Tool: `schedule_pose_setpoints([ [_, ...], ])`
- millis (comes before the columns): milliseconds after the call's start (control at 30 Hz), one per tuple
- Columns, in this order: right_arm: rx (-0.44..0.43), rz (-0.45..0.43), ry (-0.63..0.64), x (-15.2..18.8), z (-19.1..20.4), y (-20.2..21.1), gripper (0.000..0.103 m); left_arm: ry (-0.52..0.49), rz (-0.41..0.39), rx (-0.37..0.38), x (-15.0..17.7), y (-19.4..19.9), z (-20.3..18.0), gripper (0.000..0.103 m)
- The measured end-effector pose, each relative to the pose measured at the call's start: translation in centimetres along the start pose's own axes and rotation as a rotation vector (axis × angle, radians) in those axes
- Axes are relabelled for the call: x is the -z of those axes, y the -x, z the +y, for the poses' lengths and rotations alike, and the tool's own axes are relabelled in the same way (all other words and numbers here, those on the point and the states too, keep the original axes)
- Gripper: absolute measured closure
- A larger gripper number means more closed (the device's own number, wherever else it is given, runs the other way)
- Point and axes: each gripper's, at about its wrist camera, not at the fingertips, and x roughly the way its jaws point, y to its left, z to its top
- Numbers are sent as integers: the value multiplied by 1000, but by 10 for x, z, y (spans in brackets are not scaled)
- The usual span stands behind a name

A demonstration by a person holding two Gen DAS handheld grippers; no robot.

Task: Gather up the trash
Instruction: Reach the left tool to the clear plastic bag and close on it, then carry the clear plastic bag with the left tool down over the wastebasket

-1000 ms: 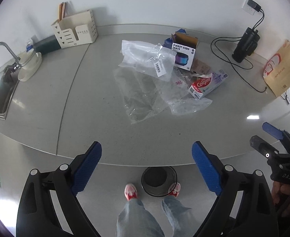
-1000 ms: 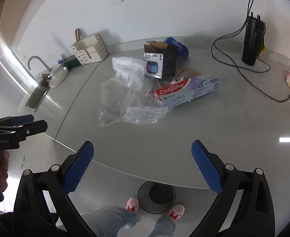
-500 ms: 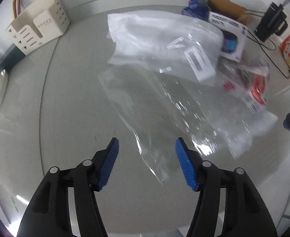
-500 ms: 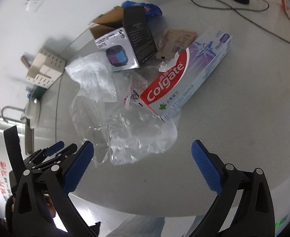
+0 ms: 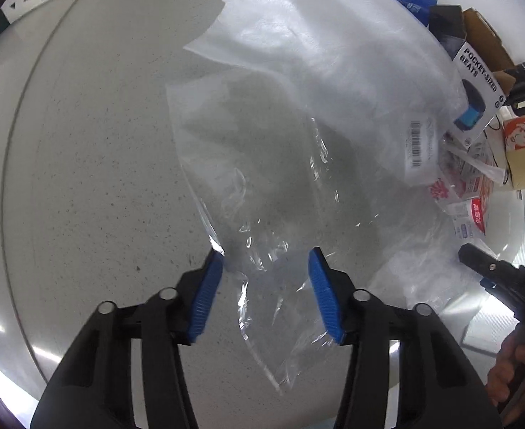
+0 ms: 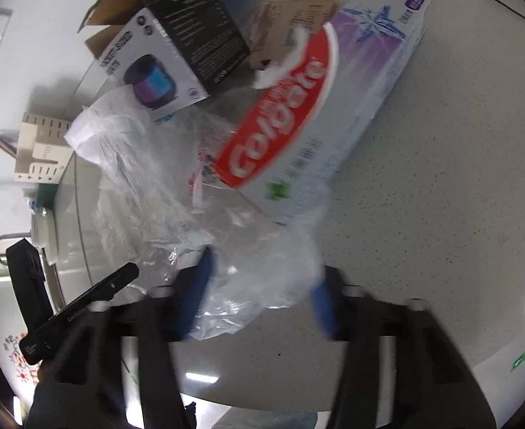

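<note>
Trash sits piled on the counter point(image 5: 83, 178) near its front edge. My left gripper point(image 5: 266, 286) straddles the flat clear bag point(image 5: 255, 178), jaws just closing, pads not pressing it yet. My right gripper point(image 6: 262, 286) is blurred mid-close around a crumpled bag point(image 6: 262, 268); contact unclear. Behind: toothpaste box point(image 6: 316, 125), speaker box point(image 6: 162, 60). Risk: thin film slips from the pads, or drags the boxes off.

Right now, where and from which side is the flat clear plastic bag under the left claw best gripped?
Grip the flat clear plastic bag at its loose, crinkled near corner, coming from above. It lies flat on the grey speckled counter, so only the raised wrinkles offer a pinch. The left claw already straddles that corner, its jaws just closing.
</note>
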Motion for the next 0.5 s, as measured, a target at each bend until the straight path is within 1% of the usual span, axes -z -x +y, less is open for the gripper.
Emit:
schedule_pose_setpoints([
  [33, -4, -2, -7, 1, -2, 1, 89, -1, 9, 2, -2, -2, -2, 79],
  [67, -14, -4, -5, 2, -3, 2, 91, 4, 20, 6, -3, -2, -2, 90],
  [133, -33, -8, 22, 4, -1, 5, 94, 12, 13, 22, -7, -1, 2, 95],
  [200, -59, -25, 53, 4, 5, 11, 95, -6, -15, 19, -7, 6, 1, 96],
  [367, -117, -95, 151, 14, 22, 42, 97, -59, -130, -14, 2, 50, -5, 98],
  [500, -157, -154, 235, 25, 32, 69, 97, -80, -216, -43, 9, 86, -10, 100],
])
